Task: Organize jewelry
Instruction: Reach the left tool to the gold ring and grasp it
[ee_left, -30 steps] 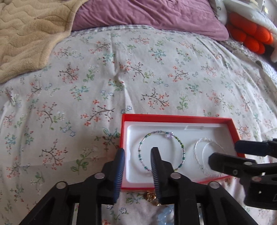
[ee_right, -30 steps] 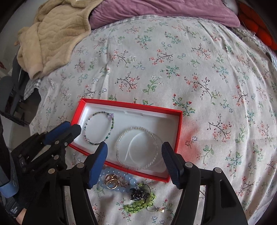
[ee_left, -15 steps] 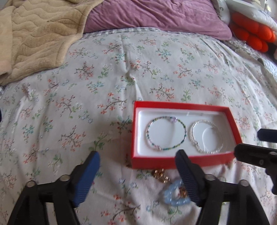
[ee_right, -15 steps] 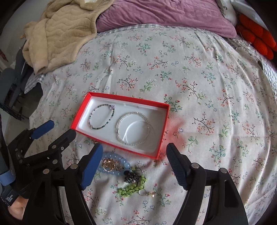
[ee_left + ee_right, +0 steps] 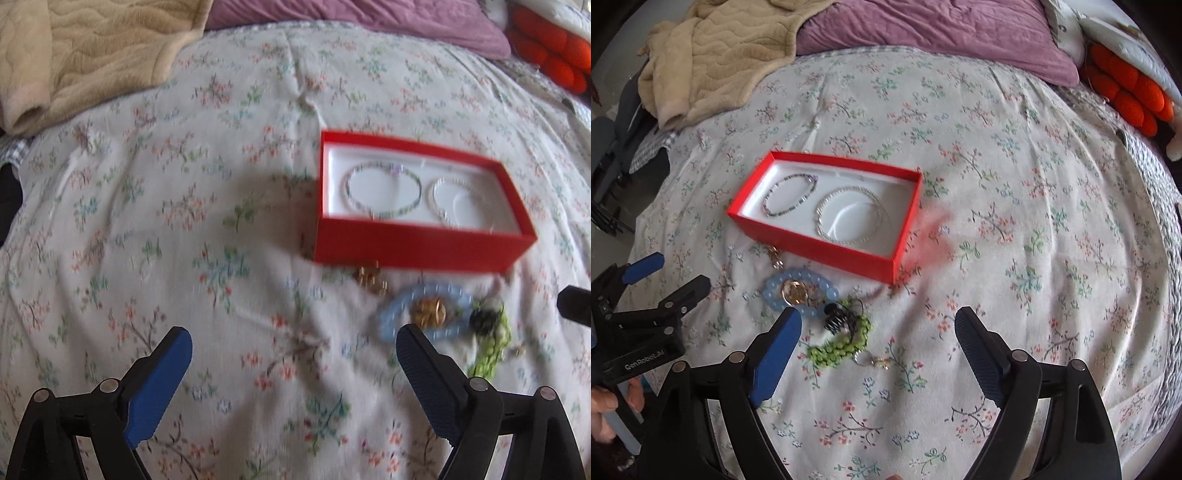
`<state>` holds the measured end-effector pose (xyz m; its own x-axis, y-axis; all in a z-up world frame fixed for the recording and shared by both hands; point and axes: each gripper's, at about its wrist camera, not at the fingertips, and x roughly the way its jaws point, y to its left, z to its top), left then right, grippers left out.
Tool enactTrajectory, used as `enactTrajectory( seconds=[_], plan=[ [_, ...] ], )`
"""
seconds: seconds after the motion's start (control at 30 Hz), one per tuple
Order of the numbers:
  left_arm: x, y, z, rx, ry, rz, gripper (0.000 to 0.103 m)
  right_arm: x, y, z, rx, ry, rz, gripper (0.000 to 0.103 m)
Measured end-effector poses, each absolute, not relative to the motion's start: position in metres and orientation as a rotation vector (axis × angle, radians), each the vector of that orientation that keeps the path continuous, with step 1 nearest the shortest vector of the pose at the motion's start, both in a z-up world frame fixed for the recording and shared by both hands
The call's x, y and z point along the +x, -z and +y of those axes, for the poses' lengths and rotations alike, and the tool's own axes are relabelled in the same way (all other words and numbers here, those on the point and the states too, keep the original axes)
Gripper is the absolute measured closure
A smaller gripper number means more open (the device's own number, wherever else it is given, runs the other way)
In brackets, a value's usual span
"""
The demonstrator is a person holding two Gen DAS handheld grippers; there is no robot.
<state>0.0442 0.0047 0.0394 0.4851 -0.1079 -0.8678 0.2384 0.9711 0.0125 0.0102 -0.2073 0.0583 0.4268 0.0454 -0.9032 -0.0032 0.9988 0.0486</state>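
Your left gripper [image 5: 293, 363] and right gripper [image 5: 878, 338] hover with jaws wide and empty over the bed [image 5: 1015, 184], where blur muddles the tangled loose jewelry [image 5: 439, 314] beside the red box [image 5: 827, 243].

The left wrist view is smeared with motion blur, so the beads of the two bracelets [image 5: 382, 190] in the red box [image 5: 417, 245] and the gold pieces [image 5: 428, 312] inside the blue bracelet [image 5: 391, 314] cannot be made out. The right gripper [image 5: 574, 306] shows there only as a dark tip cut by the right edge. In the right wrist view the near finger [image 5: 775, 360] covers part of the blue ring, and the black tangle [image 5: 836, 319] on the green beads [image 5: 846, 343] is too small to identify.
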Motion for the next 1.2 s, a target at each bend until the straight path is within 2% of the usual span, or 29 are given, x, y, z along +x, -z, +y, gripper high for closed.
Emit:
enactTrajectory(
  seconds=[0.43, 0.67, 0.8, 0.87, 0.9, 1.03, 1.2],
  plan=[
    [0.015, 0.004, 0.006, 0.143, 0.321, 1.129, 0.010, -0.024, 0.002, -0.209, -0.069, -0.008, 1.231, 0.016],
    [0.009, 0.026, 0.002, 0.204, 0.346, 1.128, 0.009, -0.040, 0.027, -0.211, -0.138, -0.034, 1.192, 0.015],
    [0.002, 0.031, -0.005, 0.254, 0.355, 1.081, 0.004, -0.047, 0.031, -0.213, -0.163, -0.048, 1.149, 0.006],
    [0.000, 0.030, -0.007, 0.269, 0.359, 1.062, 0.004, -0.050, 0.034, -0.216, -0.158, -0.045, 1.135, 0.000],
    [0.000, 0.028, -0.010, 0.269, 0.367, 1.051, 0.005, -0.051, 0.036, -0.217, -0.153, -0.049, 1.131, 0.000],
    [0.000, 0.019, -0.017, 0.253, 0.408, 1.008, 0.012, -0.052, 0.037, -0.217, -0.164, -0.062, 1.123, 0.000],
    [0.005, 0.012, -0.028, 0.198, 0.463, 0.972, 0.029, -0.055, 0.036, -0.215, -0.185, -0.076, 1.138, 0.000]
  ],
)
